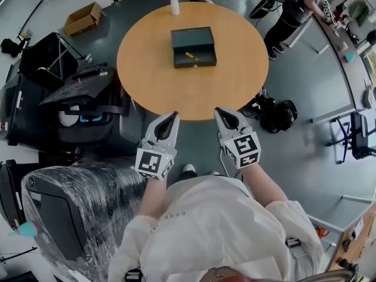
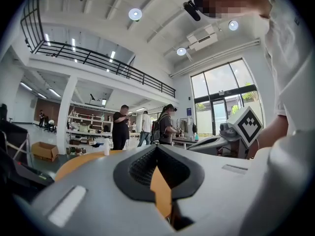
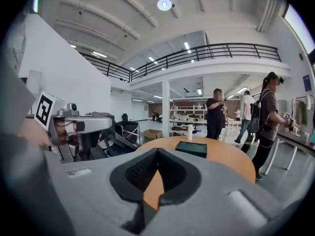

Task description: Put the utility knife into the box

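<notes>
Jaws, left gripper (image 1: 172,116): closed tip to tip, nothing between them; only a slice of orange tabletop (image 1: 194,93) shows through the hollow behind the tips.
Jaws, right gripper (image 1: 218,111): likewise closed and empty.

Position of both: side by side in front of the person's chest, off the near edge of the tabletop and well apart from anything on it. Pointed toward the box but engaged with nothing; reads as a rest pose, hands drawn clear of the work.

Box (image 1: 192,37): dark, lid standing open toward the far side, near the middle of the tabletop. Open side faces the person, giving free access from above.

Knife (image 1: 192,56): small yellow-and-black item lying at a slant on the floor of the open box, touching no gripper. Detail too small to confirm more.

Bottle (image 1: 174,3): white, upright at the far edge, well apart from the box; plays no part.

Status, judged: knife sits inside the box and both grippers are free, so the placing looks done; lid not closed.
</notes>
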Demonstrator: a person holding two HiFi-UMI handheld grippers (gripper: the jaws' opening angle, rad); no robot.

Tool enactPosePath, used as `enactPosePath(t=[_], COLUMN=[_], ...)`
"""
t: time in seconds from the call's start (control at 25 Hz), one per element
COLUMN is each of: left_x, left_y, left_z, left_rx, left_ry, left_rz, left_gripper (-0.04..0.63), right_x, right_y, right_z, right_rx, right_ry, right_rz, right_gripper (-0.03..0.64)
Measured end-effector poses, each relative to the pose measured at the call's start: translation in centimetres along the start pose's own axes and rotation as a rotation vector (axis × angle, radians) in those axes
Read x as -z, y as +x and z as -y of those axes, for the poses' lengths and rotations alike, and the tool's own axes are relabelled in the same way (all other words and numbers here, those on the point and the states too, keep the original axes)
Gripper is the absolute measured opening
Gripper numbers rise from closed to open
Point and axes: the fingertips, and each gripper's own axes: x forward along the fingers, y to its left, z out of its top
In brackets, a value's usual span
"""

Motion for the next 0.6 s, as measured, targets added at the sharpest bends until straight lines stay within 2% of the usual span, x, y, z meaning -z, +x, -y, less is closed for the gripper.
enactPosePath(t=[0.6], left_x=[0.5], left_y=[-0.1], left_z=[-1.0], left_rx=[-0.005], left_ry=[-0.023], left_rz=[-0.002], left_gripper=[0.009], right_x=[0.0], right_y=[1.0], right_z=[-0.8], right_rx=[-0.031], right_ry=[0.009], right_rz=[-0.004], right_gripper=[-0.008])
